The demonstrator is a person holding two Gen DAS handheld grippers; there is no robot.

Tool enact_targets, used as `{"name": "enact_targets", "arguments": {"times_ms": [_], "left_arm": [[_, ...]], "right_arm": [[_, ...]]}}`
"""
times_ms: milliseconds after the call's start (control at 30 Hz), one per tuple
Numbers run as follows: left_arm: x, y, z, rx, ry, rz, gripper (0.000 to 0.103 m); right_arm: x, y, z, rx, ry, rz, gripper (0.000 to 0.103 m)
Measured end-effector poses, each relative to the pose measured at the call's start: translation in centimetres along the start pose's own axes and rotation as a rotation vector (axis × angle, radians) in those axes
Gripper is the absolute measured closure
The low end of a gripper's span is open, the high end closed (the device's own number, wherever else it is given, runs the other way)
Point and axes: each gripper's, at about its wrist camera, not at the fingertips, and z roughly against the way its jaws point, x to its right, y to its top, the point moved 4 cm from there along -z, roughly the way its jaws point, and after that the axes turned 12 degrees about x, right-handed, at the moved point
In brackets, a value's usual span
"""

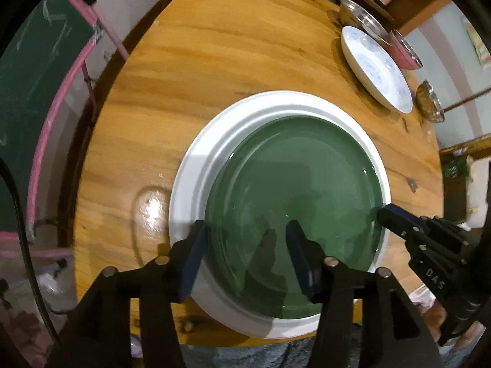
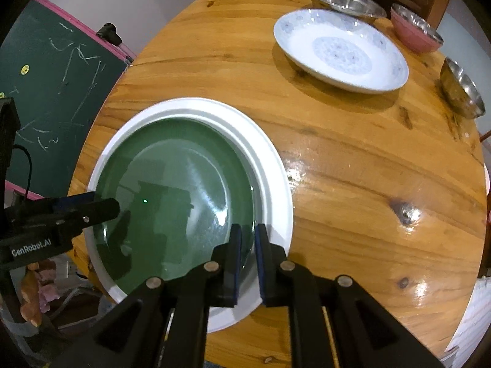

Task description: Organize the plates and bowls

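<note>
A green plate (image 1: 294, 190) lies inside a larger white plate (image 1: 196, 165) near the table's front edge; both also show in the right wrist view, green plate (image 2: 172, 184) on white plate (image 2: 270, 165). My left gripper (image 1: 245, 230) is open, its fingers straddling the green plate's left rim. My right gripper (image 2: 248, 233) is shut on the green plate's right rim; it shows in the left wrist view (image 1: 386, 214). The left gripper shows at the left of the right wrist view (image 2: 104, 205).
On the wooden table (image 2: 353, 159) stand a white patterned plate (image 2: 340, 49), a steel bowl (image 2: 343, 0), a pink bowl with a steel bowl inside (image 2: 417, 27) and a small steel bowl (image 2: 463, 89). A green chalkboard (image 2: 55, 92) stands left.
</note>
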Motion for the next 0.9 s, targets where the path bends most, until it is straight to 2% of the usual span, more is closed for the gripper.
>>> {"name": "enact_targets", "arguments": {"times_ms": [67, 367, 500, 900], "left_arm": [[0.5, 0.2, 0.4, 0.021, 0.021, -0.031, 0.04], [1.2, 1.2, 2.3, 0.088, 0.044, -0.054, 0.04], [1.1, 1.3, 3.1, 0.107, 0.04, -0.048, 0.034], [3.0, 1.2, 6.1, 0.187, 0.016, -0.103, 0.033]], "right_arm": [[-0.3, 0.0, 0.2, 0.007, -0.001, 0.008, 0.092], [-0.2, -0.1, 1.2, 0.033, 0.001, 0.016, 0.092], [-0.3, 0.0, 2.3, 0.058, 0.019, 0.018, 0.092], [-0.6, -0.5, 4.1, 0.084, 0.06, 0.008, 0.092]]}}
